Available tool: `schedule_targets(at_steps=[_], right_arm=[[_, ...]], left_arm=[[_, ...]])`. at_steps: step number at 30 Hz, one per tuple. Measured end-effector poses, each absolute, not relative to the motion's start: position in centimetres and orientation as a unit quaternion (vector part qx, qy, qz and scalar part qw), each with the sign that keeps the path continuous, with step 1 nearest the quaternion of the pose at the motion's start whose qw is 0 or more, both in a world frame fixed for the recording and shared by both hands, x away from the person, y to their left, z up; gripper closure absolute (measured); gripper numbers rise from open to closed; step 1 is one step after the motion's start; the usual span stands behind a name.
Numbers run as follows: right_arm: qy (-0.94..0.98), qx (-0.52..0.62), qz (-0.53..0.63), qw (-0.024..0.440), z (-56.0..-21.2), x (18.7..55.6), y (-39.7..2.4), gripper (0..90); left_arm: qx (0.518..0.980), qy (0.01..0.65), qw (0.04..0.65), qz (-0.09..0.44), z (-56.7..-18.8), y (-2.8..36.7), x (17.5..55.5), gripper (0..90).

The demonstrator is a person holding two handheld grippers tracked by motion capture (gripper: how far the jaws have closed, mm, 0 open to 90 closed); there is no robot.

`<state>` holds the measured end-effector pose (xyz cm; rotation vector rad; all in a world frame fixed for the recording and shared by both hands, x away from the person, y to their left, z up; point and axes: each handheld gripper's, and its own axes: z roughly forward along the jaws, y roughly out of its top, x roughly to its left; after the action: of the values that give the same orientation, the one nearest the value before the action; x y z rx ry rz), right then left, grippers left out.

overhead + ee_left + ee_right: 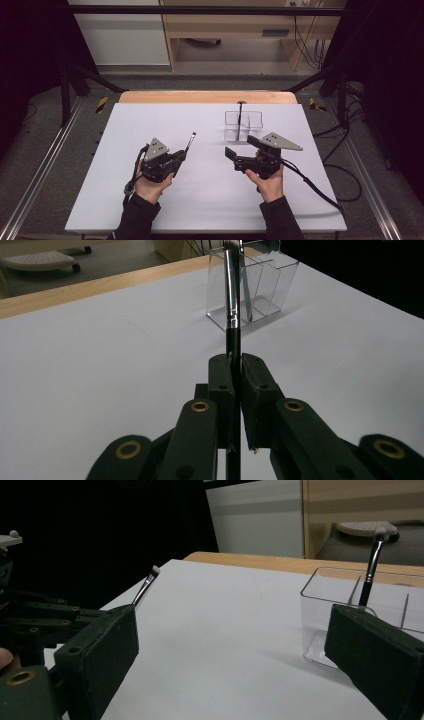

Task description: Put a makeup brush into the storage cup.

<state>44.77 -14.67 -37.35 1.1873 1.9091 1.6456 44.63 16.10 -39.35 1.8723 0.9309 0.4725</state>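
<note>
My left gripper (182,156) is at the table's left middle, shut on the black handle of a thin makeup brush (190,140). The brush (231,300) points up and away, its pale tip toward a clear plastic organizer (262,287). My right gripper (241,147) hovers just in front of that organizer (243,125), its jaws wide open with nothing between them. A second black brush (241,112) stands upright in the organizer. The right gripper view shows my right gripper (235,655), the organizer (345,605) with its brush (369,572), and the held brush (145,587) at the left.
The white tabletop (150,120) ends at a wooden strip (205,96) along the far edge. Black frame posts stand at both far corners. A cable (320,192) trails from my right gripper across the table's right front.
</note>
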Motion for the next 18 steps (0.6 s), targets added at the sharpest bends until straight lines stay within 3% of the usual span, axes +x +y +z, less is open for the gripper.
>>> schedule_targets(at_steps=[18], right_arm=[[0.673,0.419,0.592,0.147,-37.6,45.2,-12.7,11.9]], left_arm=[[0.759,0.384,0.49,0.194,-39.7,14.6,44.1,83.5]])
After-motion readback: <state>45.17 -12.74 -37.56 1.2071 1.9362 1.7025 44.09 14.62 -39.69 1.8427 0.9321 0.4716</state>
